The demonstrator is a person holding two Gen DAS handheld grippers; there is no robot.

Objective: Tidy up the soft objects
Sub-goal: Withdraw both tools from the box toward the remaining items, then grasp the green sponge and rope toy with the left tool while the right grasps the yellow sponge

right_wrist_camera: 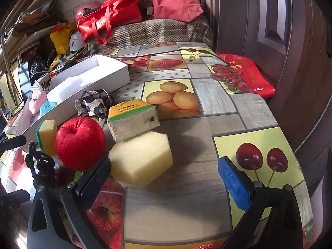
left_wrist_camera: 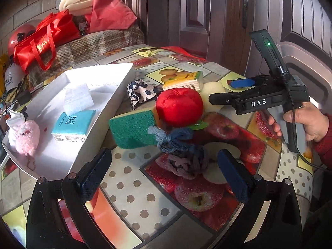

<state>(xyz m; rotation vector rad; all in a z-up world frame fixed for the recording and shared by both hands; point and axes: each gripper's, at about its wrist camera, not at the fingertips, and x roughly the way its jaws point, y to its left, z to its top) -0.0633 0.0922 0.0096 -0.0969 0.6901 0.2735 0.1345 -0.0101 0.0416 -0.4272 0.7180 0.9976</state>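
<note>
A white box (left_wrist_camera: 116,101) on the left holds a pink plush toy (left_wrist_camera: 28,137), a blue tissue pack (left_wrist_camera: 72,125) and a white foam piece (left_wrist_camera: 77,98). Beside it on the table lie a green-and-yellow sponge (left_wrist_camera: 132,128), a red plush apple (left_wrist_camera: 179,105), a knotted blue-grey cloth (left_wrist_camera: 182,151), a cow-print cloth (left_wrist_camera: 142,92), a yellow tissue pack (left_wrist_camera: 183,82) and a pale yellow foam block (right_wrist_camera: 141,157). My left gripper (left_wrist_camera: 164,176) is open, just short of the knotted cloth. My right gripper (right_wrist_camera: 166,178) is open, its left finger beside the foam block.
The table (right_wrist_camera: 217,108) has a fruit-print cover. Behind it a plaid-covered seat (right_wrist_camera: 157,33) carries red bags (right_wrist_camera: 108,18) and foam rolls. A red bag (right_wrist_camera: 247,72) hangs at the far right edge. Dark wooden doors stand close on the right.
</note>
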